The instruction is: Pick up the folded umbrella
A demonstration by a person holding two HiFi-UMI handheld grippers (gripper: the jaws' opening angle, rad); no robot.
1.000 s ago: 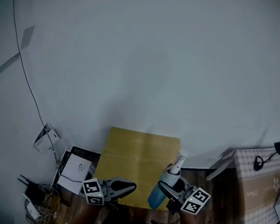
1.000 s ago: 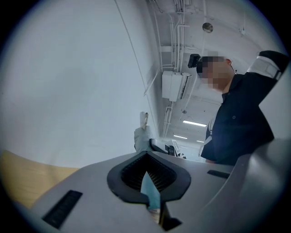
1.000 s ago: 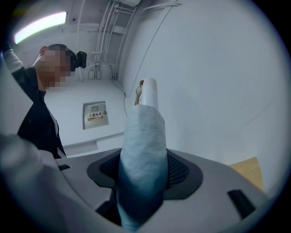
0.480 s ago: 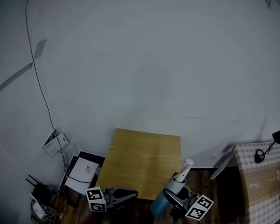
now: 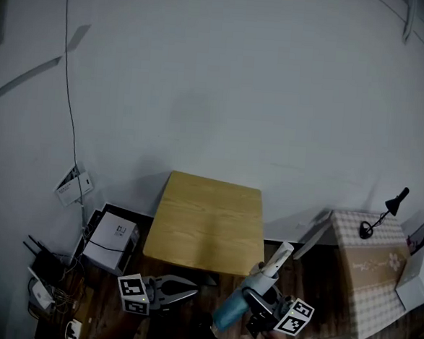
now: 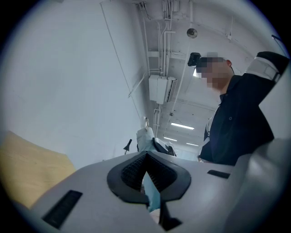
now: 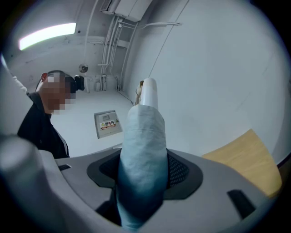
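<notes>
Right claw (image 7: 144,172) clamped round the folded umbrella (image 7: 142,150), pale blue sleeve, white handle pointing out ahead, just off the near corner of the wooden table (image 5: 207,223). Left claw (image 6: 146,158) pinched together, nothing in it.

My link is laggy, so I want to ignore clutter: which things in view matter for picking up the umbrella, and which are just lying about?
In the job:
folded umbrella
right gripper, shut on it

Lying about:
wooden table
white box
desk lamp
checked cloth
cable tangle
left gripper, shut, holding nothing
</notes>
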